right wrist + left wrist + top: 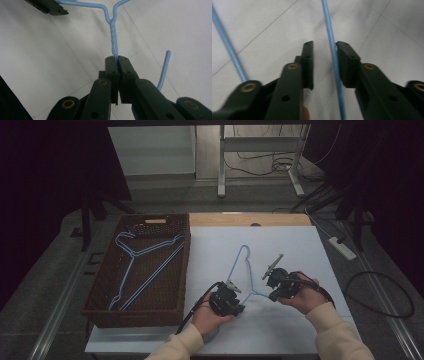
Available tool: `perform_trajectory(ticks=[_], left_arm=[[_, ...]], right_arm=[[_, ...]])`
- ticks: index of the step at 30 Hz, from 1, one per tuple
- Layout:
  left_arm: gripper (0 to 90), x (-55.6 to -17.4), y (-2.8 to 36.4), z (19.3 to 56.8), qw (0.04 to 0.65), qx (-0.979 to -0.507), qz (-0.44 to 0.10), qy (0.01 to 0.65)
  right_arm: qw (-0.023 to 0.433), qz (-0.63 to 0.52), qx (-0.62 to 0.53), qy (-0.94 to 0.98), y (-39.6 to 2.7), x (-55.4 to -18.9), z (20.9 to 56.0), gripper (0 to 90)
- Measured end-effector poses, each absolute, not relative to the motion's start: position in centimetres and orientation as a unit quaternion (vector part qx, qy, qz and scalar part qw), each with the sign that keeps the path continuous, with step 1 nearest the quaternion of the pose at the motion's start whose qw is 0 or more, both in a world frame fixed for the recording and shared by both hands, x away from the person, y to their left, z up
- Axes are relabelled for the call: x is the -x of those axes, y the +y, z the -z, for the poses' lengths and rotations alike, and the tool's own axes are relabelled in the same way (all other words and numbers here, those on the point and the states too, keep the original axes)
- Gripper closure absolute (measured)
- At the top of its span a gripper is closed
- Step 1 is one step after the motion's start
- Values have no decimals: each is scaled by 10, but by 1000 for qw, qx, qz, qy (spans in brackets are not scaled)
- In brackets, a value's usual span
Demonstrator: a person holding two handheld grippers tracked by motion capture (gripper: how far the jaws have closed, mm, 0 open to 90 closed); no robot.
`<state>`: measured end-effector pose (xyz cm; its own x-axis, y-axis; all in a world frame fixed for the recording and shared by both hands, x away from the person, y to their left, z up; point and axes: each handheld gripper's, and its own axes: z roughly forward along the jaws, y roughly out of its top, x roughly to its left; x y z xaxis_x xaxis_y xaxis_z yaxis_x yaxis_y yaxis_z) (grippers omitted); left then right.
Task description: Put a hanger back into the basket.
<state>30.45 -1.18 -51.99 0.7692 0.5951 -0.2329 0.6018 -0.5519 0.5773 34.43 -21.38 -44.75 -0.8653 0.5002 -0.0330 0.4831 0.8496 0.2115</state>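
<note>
A blue wire hanger (235,265) lies on the white table top (290,245). My right gripper (267,295) is shut on its twisted neck; in the right gripper view the neck (111,27) runs straight out from between the closed pads of the gripper (116,60), and the hook end (165,67) curls up to the right. My left gripper (231,287) straddles one straight wire of the hanger (329,30). That wire lies against the right-hand pad (347,62), while a gap separates it from the other pad. The left gripper (325,50) stands open around it.
A brown wicker basket (100,285) stands at the table's left and holds other blue hangers (145,252). A tip of the left gripper (47,6) shows at the top left of the right gripper view. Cables and a desk frame lie on the floor beyond the table.
</note>
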Motion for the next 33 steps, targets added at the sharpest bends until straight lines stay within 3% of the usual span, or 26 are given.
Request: perform_trajectory(ticks=[3, 10, 12, 15, 19, 25, 33], left_arm=[[818, -303, -13, 518, 332, -882, 12, 335], [849, -304, -8, 516, 333, -874, 5, 354], [859, -305, -5, 515, 337, -869, 3, 362], [862, -305, 0, 513, 342, -865, 0, 368], [863, -301, 4, 509, 352, -858, -10, 373], [864, -291, 14, 499, 375, -847, -26, 375], [864, -280, 30, 485, 403, -832, -40, 379]], right_arm=[[45, -101, -255, 961, -213, -343, 445, 876], [40, -122, -260, 957, -215, -343, 443, 864], [45, -149, -264, 952, -217, -342, 440, 790], [72, -210, -281, 934, -223, -342, 431, 600], [111, -323, -320, 884, -242, -345, 415, 460], [128, -419, -371, 818, -273, -348, 413, 391], [127, -463, -396, 783, -305, -345, 431, 373]])
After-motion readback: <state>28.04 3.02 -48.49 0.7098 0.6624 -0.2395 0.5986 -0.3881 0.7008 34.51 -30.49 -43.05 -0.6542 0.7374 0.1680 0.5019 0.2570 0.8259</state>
